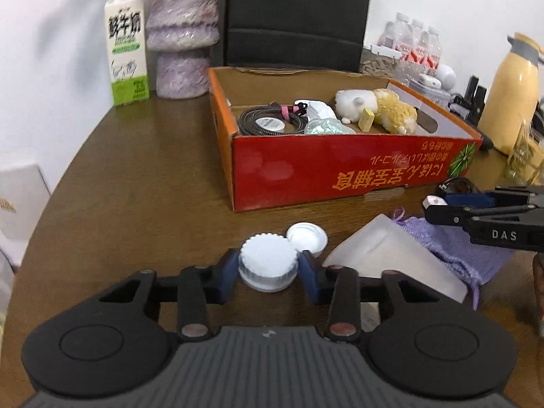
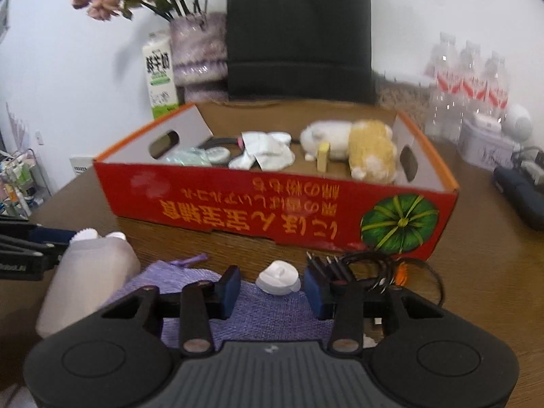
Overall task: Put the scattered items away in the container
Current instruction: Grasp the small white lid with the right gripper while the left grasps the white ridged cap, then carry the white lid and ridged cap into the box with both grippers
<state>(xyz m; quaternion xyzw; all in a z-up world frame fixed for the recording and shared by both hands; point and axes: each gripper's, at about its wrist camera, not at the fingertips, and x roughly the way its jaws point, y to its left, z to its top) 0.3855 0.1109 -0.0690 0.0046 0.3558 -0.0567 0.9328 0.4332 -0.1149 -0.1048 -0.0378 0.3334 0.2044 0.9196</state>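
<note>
A red cardboard box (image 1: 340,166) (image 2: 272,210) stands on the brown table and holds a coiled cable, plush toys and small packets. My left gripper (image 1: 268,268) is shut on a white ridged jar (image 1: 268,265); a white lid (image 1: 307,238) lies just beyond it. My right gripper (image 2: 272,287) is open around a small white round item (image 2: 278,277) that lies at the edge of a purple cloth pouch (image 2: 251,306) (image 1: 455,248). A frosted bottle (image 2: 85,278) (image 1: 391,255) lies to the left of it. A black cable bundle (image 2: 374,268) lies by the right finger.
A milk carton (image 1: 127,47) and a purple vase (image 1: 182,34) stand at the back left, and a black chair back (image 1: 295,17) is behind the box. Water bottles (image 2: 469,85), a tin, a yellow flask (image 1: 510,91) and black gear crowd the right side.
</note>
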